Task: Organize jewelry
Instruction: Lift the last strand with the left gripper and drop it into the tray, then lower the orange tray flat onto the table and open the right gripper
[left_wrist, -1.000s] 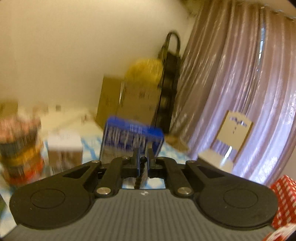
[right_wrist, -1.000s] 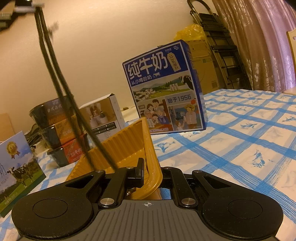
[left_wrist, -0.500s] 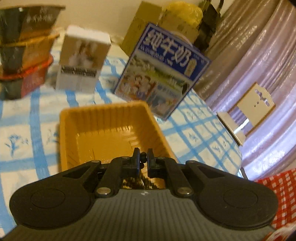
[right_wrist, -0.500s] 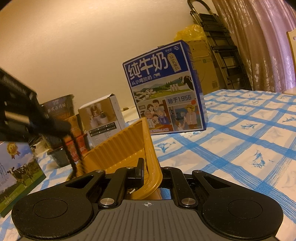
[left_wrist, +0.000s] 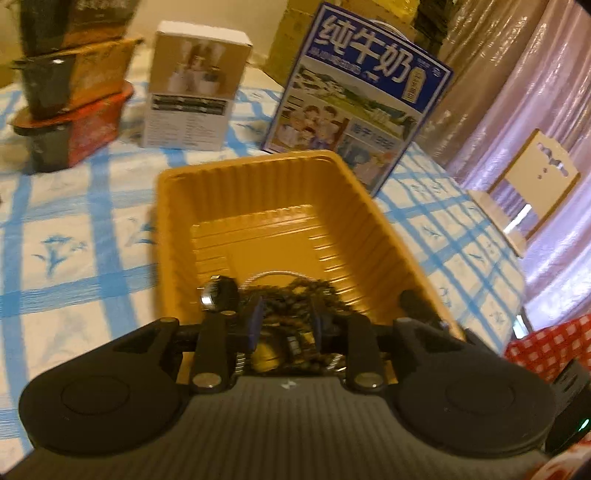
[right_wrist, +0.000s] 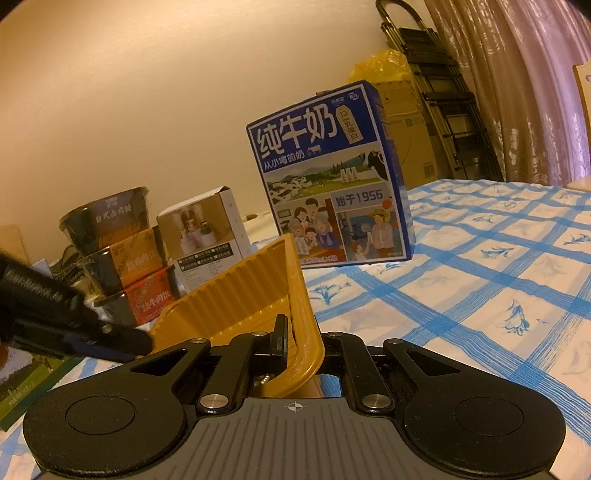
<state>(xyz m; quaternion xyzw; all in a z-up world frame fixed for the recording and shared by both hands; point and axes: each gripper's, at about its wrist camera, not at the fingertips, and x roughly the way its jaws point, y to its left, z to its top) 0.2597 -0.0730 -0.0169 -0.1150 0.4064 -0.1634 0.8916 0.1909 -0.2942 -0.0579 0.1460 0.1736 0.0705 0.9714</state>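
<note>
Jewelry lot in yellow tray, near end; two tongs in attendance.

Dark beaded necklace lies heaped on the tray floor with a thin silver bangle at its far edge and a round metal piece, blurred, beside it. Left tongs hang over the heap, jaws opening, beads lying between the fingers with no pad pressing on them. Right tongs are clamped on the tray's right wall, tilting the tray up off the blue-checked surface. Behind the tray: blue milk carton, small white box, stacked instant-meal bowls. Pink curtain at right.
</note>
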